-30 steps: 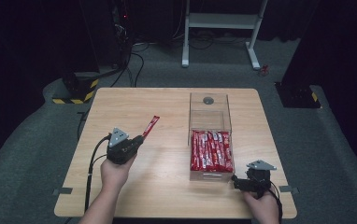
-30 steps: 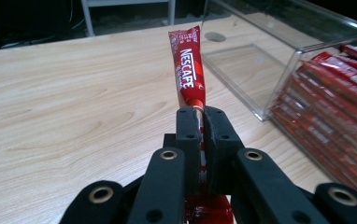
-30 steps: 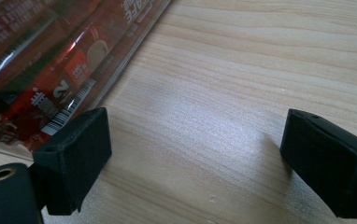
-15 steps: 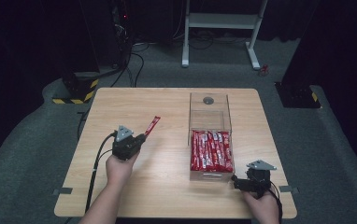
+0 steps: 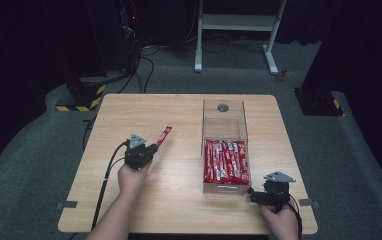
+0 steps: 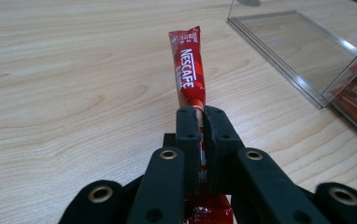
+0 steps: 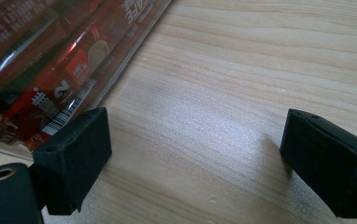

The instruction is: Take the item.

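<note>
In the high view we look down on a light wooden bench [image 5: 129,210] ringed by a dark room; at the lower left of the frame we hold the left hand-held gripper [image 5: 155,148], its jaws clenched on one end of a red Nescafe sachet [image 5: 164,135], which points from the jaws toward the upper right and sits left of centre, well apart from the box; in the left gripper view the same sachet [image 6: 188,70] rises from between the two black jaws at the bottom centre, which press on it with only a thin slit between them, and its free end hangs just over the wood. Right of centre in the high view stands a clear plastic box [image 5: 223,112]; its nearer half is packed with a row of red sachets [image 5: 226,161], its farther half is bare. At the lower right of the frame we hold the right hand-held gripper [image 5: 252,195] just beside the box's near corner; in the right gripper view its jaws stand wide apart, released, with bare wood between them and packed sachets [image 7: 50,60] at the upper left.
</note>
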`<state>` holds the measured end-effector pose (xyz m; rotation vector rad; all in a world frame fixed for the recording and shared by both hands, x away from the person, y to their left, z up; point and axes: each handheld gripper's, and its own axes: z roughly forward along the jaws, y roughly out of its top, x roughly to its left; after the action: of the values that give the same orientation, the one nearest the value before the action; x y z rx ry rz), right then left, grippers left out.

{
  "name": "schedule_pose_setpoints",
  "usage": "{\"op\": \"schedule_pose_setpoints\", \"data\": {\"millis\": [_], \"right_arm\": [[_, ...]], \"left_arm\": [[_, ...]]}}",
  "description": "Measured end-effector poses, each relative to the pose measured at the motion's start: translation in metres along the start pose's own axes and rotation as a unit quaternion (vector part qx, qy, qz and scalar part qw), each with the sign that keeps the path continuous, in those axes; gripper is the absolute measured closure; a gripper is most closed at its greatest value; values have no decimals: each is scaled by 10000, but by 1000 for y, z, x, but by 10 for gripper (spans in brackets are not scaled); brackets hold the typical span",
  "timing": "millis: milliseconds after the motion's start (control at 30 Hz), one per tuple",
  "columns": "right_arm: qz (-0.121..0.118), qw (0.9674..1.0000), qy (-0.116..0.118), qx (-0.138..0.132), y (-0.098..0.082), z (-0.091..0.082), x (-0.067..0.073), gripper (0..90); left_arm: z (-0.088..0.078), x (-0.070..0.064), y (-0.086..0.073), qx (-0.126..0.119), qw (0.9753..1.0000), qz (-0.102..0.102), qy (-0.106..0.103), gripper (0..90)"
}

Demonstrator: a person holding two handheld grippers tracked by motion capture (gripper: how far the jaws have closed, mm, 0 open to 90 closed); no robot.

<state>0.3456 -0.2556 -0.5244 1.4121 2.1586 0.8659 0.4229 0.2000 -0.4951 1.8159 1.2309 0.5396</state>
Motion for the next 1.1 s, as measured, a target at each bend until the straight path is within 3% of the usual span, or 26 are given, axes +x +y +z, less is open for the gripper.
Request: {"op": "schedule_pose_setpoints", "data": {"millis": [567, 967, 1100], "right_arm": [[0, 10000, -1, -1, 0, 0, 0, 88], [-6, 10000, -1, -3, 0, 0, 0, 88], [-6, 10000, -2, -2, 0, 0, 0, 88]], "left_arm": [[23, 0, -13, 345, 9994, -43, 65, 848], [30, -1, -13, 450, 9989, -18, 155, 838], [30, -1, -11, 520, 9985, -140, 66, 775]]}}
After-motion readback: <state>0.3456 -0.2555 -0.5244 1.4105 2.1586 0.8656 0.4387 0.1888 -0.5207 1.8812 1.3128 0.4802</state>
